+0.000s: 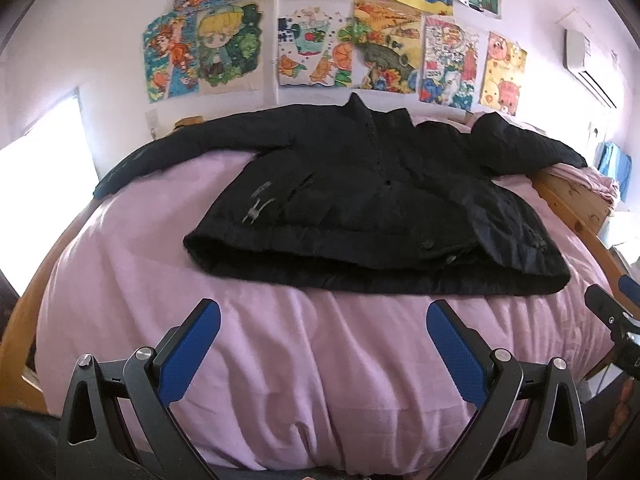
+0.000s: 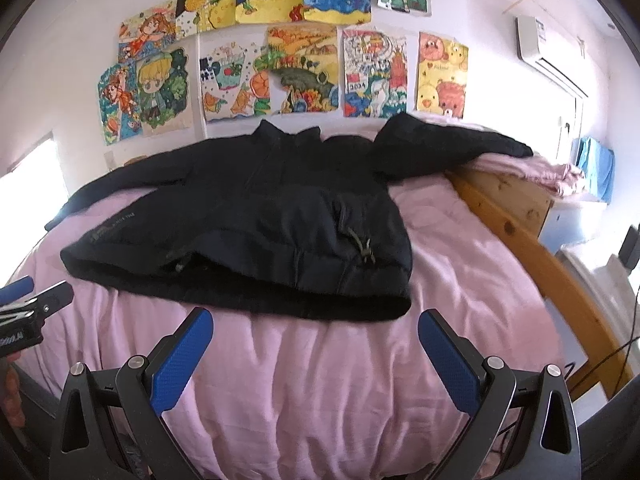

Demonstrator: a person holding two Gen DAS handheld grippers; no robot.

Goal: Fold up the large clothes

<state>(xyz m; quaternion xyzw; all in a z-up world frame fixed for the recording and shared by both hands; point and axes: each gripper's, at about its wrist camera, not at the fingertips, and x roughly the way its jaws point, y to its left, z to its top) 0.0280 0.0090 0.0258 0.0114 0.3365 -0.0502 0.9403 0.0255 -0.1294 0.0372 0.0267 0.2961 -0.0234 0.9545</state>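
Note:
A large black jacket (image 1: 360,200) lies spread flat on the pink bed cover, collar toward the wall, both sleeves stretched out sideways; the same jacket (image 2: 256,232) fills the middle of the right wrist view. My left gripper (image 1: 323,314) hovers open over bare cover, short of the jacket's hem, nothing between its blue pads. My right gripper (image 2: 315,322) is open too, just in front of the hem's right part. Each gripper shows at the edge of the other's view: the right one (image 1: 612,308), the left one (image 2: 28,300).
The pink bed cover (image 1: 280,360) lies on a wooden bed frame (image 2: 532,240) whose rail runs along the right. Colourful drawings (image 1: 312,48) cover the wall behind. An air conditioner (image 2: 548,48) hangs at upper right, a bright window (image 1: 44,160) at left.

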